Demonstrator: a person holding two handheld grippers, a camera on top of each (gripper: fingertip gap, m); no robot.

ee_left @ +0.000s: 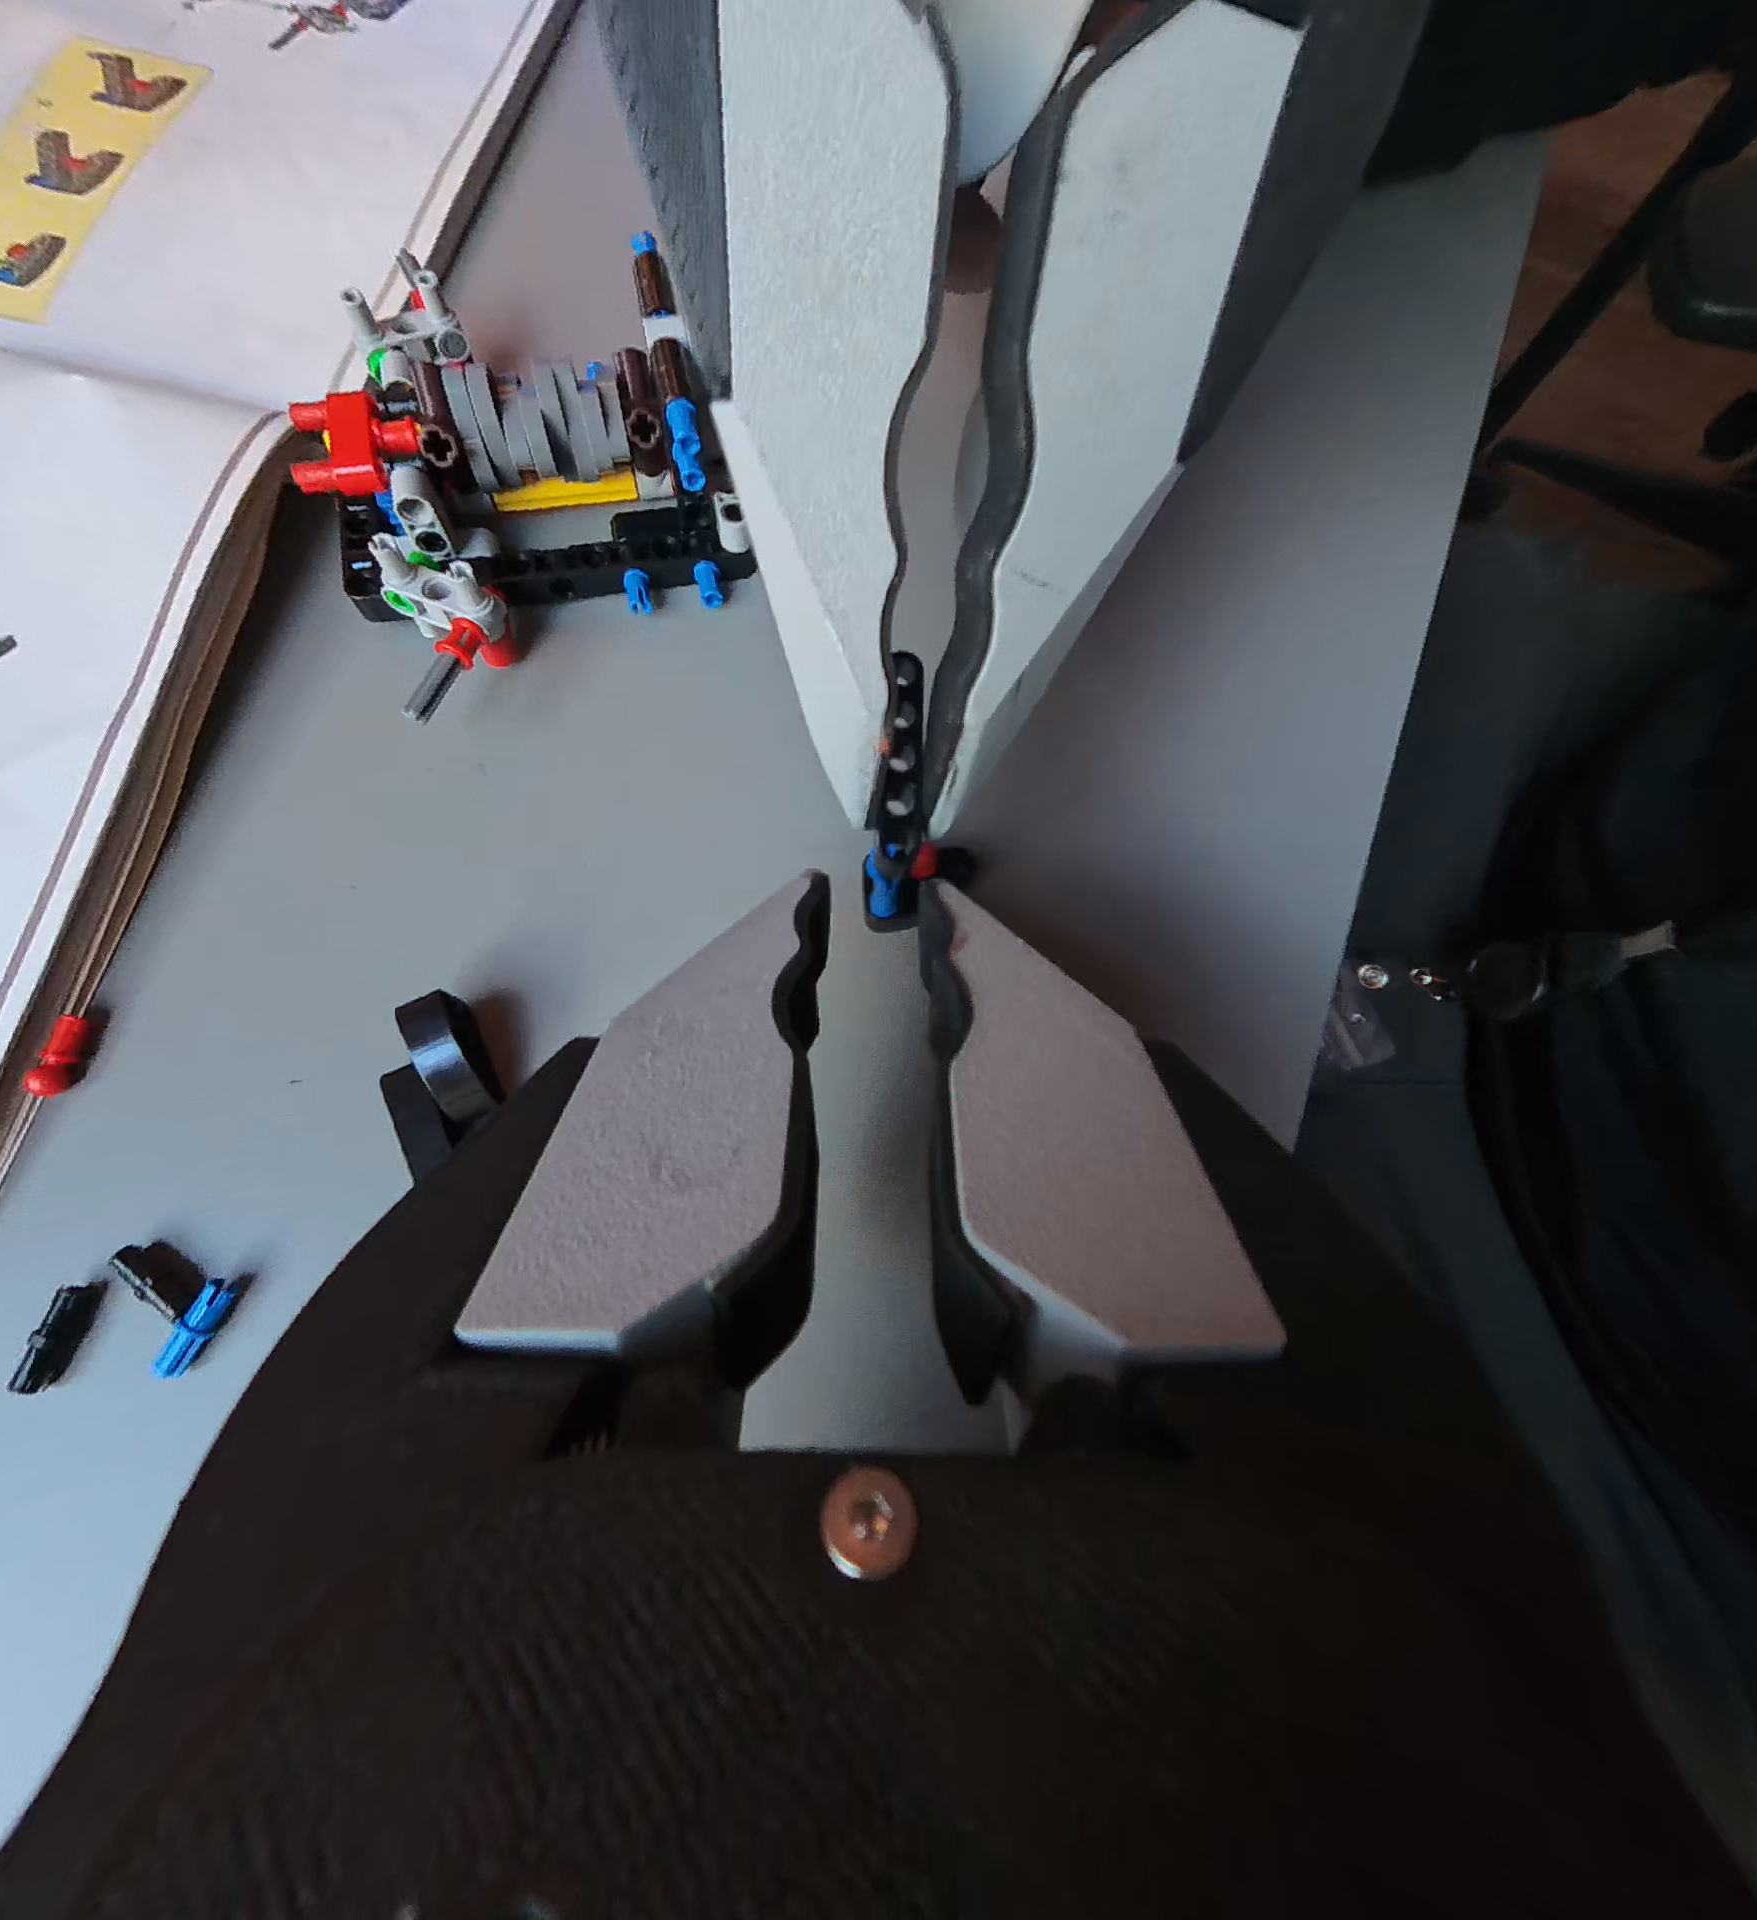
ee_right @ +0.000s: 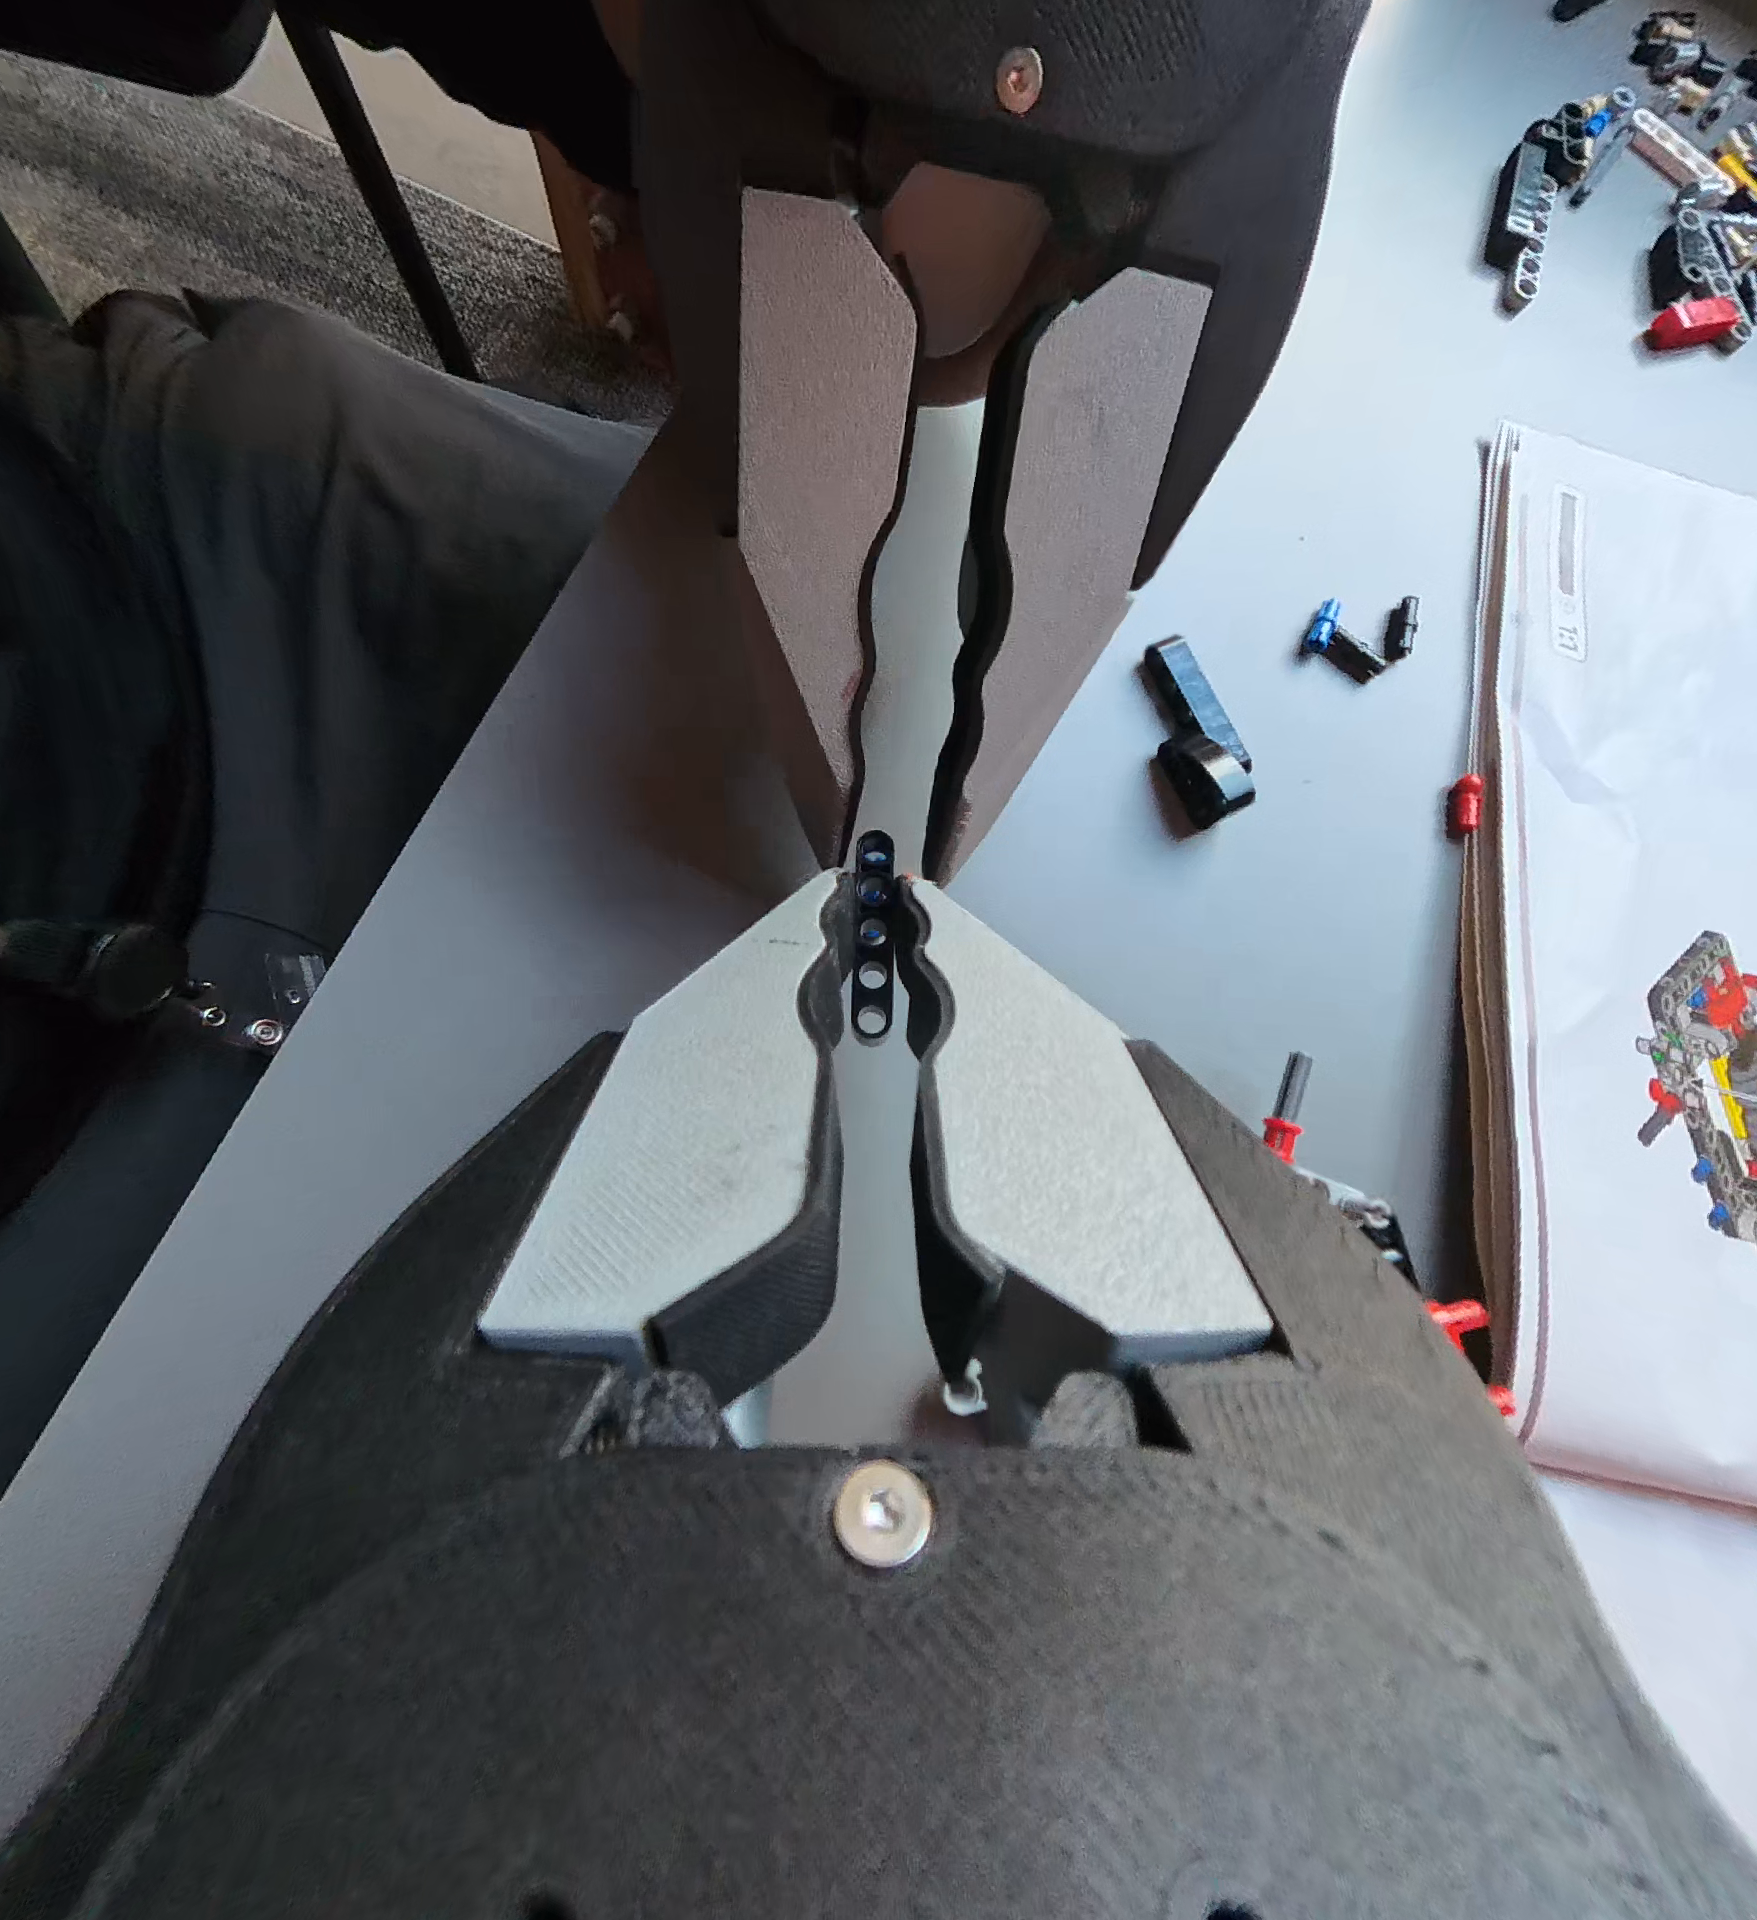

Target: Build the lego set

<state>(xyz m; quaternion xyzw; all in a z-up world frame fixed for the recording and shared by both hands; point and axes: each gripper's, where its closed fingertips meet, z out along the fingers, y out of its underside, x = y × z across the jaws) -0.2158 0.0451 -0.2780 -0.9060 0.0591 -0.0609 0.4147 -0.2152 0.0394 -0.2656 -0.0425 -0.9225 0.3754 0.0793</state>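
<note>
Two grippers meet tip to tip above the grey counter (ee_left: 562, 831), near its front edge. Open instruction booklet (ee_right: 1674, 935) lies along the counter's far side; printed diagrams and a page number show, the rest too small to read. Part-built lego model (ee_left: 541, 478) sits beside the booklet. Loose parts pile (ee_right: 1705, 187) well apart at a corner.

Right gripper (ee_right: 876, 883): jaws pinched nearly together, clamping a black beam (ee_right: 874, 966) with a row of holes. Left gripper (ee_left: 874, 899): jaws a narrow gap apart, tips at the beam's end where a blue pin (ee_left: 884, 883) and red pin (ee_left: 924, 860) sit; whether they grip, cannot tell.
</note>
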